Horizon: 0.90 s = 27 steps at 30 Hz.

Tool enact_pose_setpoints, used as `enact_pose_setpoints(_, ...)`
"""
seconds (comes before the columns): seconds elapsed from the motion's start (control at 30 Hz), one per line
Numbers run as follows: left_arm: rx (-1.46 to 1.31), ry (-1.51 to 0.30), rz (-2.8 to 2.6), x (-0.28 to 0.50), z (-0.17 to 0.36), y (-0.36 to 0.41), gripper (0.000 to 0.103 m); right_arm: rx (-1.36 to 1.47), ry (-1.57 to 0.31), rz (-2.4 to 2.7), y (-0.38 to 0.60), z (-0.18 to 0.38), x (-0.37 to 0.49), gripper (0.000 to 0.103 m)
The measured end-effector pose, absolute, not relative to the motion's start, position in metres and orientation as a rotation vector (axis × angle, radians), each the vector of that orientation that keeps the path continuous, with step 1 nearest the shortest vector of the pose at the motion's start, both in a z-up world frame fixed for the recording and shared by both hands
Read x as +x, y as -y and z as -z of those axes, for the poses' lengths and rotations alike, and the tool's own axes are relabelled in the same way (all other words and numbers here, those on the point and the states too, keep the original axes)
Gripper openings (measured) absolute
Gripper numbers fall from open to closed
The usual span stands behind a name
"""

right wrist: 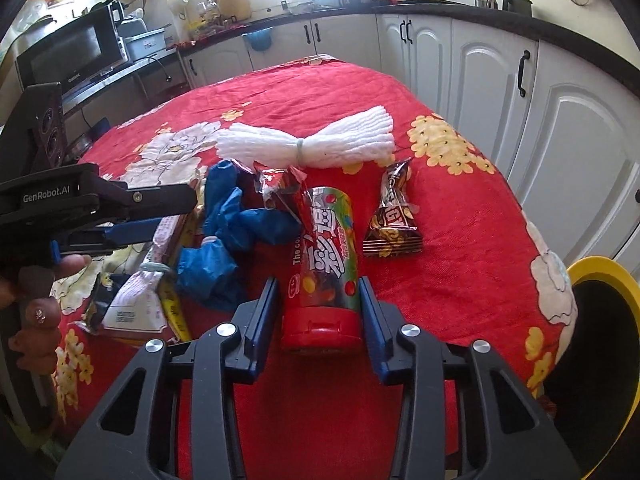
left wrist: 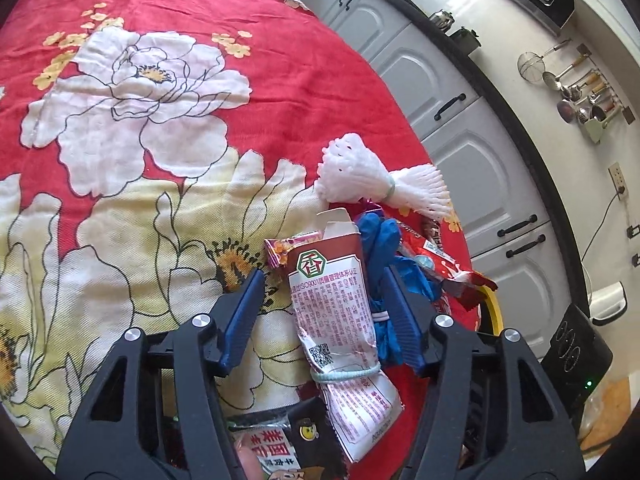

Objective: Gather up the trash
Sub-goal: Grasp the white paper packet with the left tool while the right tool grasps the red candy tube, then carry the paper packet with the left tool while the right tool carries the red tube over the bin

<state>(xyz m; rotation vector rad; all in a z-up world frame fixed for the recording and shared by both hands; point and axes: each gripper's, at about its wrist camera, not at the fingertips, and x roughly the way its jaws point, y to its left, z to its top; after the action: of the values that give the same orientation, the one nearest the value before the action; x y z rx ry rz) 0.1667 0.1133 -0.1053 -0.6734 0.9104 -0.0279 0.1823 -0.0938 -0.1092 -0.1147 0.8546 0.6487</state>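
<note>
1. The candy tube (right wrist: pixel 322 268), a cylinder with a red cap, lies on the red floral tablecloth (right wrist: pixel 460 272) between the spread fingers of the right gripper (right wrist: pixel 320 320); whether the pads touch it cannot be told. It is judged light, stiff and slick, likely to roll, so it is best taken across the body just above the cap.
2. The crushed carton (left wrist: pixel 336 312), tied with a rubber band, lies between the parted fingers of the left gripper (left wrist: pixel 326 316), not clamped. It is judged light and crumpled, best pinched mid-body.
3. At 10 o'clock from the tube lie blue gloves (right wrist: pixel 236 232), soft and limp; at 2 o'clock a brown snack wrapper (right wrist: pixel 394 216); at 12 o'clock a white foam net (right wrist: pixel 304 144).
4. The yellow-rimmed bin (right wrist: pixel 600 280), at 3 o'clock, is shown plainly only by the right wrist view; the carton's print only by the left.
</note>
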Motion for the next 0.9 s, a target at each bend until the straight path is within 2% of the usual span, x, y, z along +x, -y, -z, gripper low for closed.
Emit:
enact_pose_setpoints(0.07, -0.669, -0.914, 0.025, 0.168, 0.106, -0.113, 0.051, -0.107, -0.852, -0.649, 0.094, 0.11, 0.183, 0.036)
enact_pose_setpoints(0.17, -0.65, -0.927, 0.016, 0.171, 0.107, -0.111, 0.041, -0.095, -0.849, -0.644, 0.095, 0.111, 0.184, 0.034)
enact_pose_setpoints(0.43, -0.637, -0.921, 0.026, 0.171, 0.107, -0.111, 0.033, -0.053, -0.845, -0.65, 0.104, 0.109, 0.181, 0.033)
enact_pose_setpoints(0.63, -0.684, -0.875, 0.043, 0.163, 0.101, -0.116, 0.03, -0.011, -0.832, -0.647, 0.119, 0.104, 0.173, 0.033)
enact_pose_setpoints(0.9, -0.719, -0.769, 0.07, 0.151, 0.076, -0.118, 0.03, 0.046, -0.793, -0.641, 0.146, 0.088, 0.16, 0.033)
